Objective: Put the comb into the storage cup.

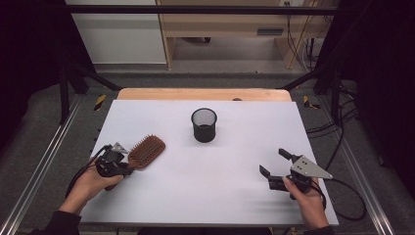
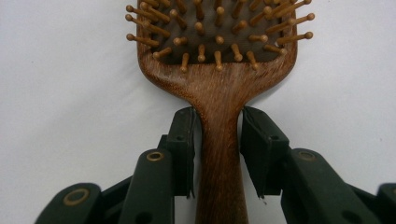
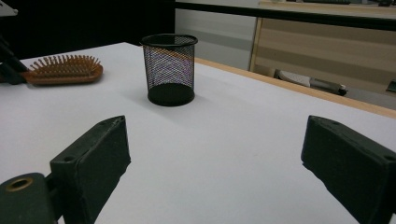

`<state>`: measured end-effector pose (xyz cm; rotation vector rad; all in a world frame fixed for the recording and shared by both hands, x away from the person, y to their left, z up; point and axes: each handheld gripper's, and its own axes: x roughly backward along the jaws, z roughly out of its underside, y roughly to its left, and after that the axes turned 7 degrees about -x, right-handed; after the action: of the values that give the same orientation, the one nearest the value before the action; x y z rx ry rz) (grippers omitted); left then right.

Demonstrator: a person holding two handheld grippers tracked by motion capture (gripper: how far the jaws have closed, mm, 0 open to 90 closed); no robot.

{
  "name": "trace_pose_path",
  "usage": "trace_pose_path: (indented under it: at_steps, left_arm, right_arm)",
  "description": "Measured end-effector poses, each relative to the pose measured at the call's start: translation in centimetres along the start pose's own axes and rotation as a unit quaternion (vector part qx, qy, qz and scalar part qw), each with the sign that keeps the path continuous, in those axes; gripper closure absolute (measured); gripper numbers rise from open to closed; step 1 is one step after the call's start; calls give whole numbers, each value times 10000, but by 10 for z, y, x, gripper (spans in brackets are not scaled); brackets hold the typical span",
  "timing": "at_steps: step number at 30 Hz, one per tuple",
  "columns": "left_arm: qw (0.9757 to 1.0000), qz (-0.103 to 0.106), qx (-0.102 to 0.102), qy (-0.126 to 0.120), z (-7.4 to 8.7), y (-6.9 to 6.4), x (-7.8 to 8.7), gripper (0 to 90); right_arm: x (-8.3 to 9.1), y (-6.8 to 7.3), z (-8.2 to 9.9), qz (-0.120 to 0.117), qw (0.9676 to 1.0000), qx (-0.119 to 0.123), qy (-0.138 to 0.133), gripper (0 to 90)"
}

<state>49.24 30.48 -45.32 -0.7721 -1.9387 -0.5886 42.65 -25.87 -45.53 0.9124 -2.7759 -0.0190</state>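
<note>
Hairbrush [image 2: 219, 93]: reddish-brown wood with visible grain, lighter tan pegs on a dark pad. Mesh cup [image 1: 204, 125]: black wire mesh, solid black base and rim. Table [image 1: 205, 171]: plain white top, pale wood strip along the far edge. Left gripper [image 2: 219, 140] and right gripper [image 1: 275, 167]: black jaws, brass-coloured rivets; grey plate on each. Person's sleeves dark. Floor grey, with yellow-black striped tape.
</note>
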Motion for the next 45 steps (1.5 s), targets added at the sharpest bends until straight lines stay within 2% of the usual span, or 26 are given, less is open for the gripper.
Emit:
trace_pose_path:
  at_steps: [4,8,13,20,29,33,37,42,45]
  left_arm:
    - [10000,11,6,40,-2,0,-1,718]
    - [9999,-24,6,97,-3,-1,-1,723]
    - [9999,-21,40,-119,2,-1,0,723]
    - [9996,-108,-34,-243,3,-6,2,723]
    - [9970,-202,-118,-738,0,-15,5,723]
    - [9947,-214,-155,-990,-4,-24,4,723]
    - [9915,-211,-146,-1278,-9,-33,6,723]
    - [9861,-261,-138,-1636,-12,-42,11,723]
    - [9811,-420,-95,-1886,-14,-46,13,723]
  right_arm:
    - [0,0,0,-6,10000,2,-2,80]
    - [0,0,0,-16,10000,-2,5,80]
    - [1,0,0,-18,10000,-7,-9,80]
    - [1,0,-1,-19,10000,-32,-31,80]
    - [1,0,-1,-22,10000,-38,-58,80]
    - [1,0,-1,-23,10000,-49,-68,80]
    - [2,1,-1,-32,9999,-56,-87,80]
    - [2,1,-2,-51,9999,-54,-101,80]
    - [1,2,-2,-52,9999,-56,-95,79]
